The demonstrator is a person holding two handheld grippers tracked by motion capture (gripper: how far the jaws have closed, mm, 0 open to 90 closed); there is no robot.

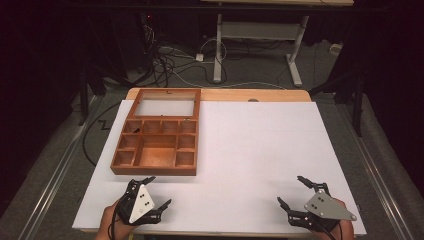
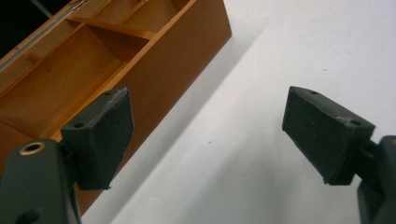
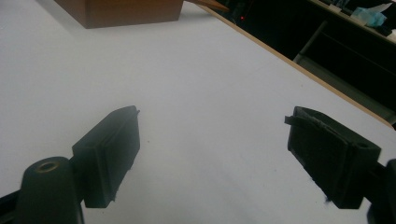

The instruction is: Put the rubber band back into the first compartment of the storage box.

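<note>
Brown wooden compartment box (image 1: pixel 159 142), lid swung open w/ pale pane, sits on white table sheet (image 1: pixel 250 150), far-left portion, near front wall facing the person. Compartments look bare as far as visible; large centre one, smaller ones round it.

Rel. to left gripper (image 1: pixel 159 191): box just beyond & slightly left of jaws, near wall close to the forward fingertip, not touching per high view. In left gripper view, box wall (image 2: pixel 154 79) runs diagonally behind left-hand pad (image 2: pixel 105 135); right-hand pad (image 2: pixel 327 133) over bare white sheet. Nothing between pads. Jaws wide apart, empty.

Rel. to right gripper (image 1: pixel 294 190): box well apart, across the sheet to the left. In right gripper view, box corner (image 3: pixel 126 11) at top edge, far ahead of jaws. Pads (image 3: pixel 109 151) spread wide over bare sheet, nothing between. Jaws wide apart, empty.

Both grippers near front edge of sheet, one per hand; left hand (image 1: pixel 112 222) at lower left, right hand (image 1: pixel 345 227) at lower right. Grey three-cornered plate (image 1: pixel 327 205) atop right gripper; white one on left.

Beyond sheet: wooden tabletop edge (image 1: pixel 225 94) along far side. Dark floor w/ cables (image 1: pixel 170 60) and white desk frame (image 1: pixel 257 37) behind table.
</note>
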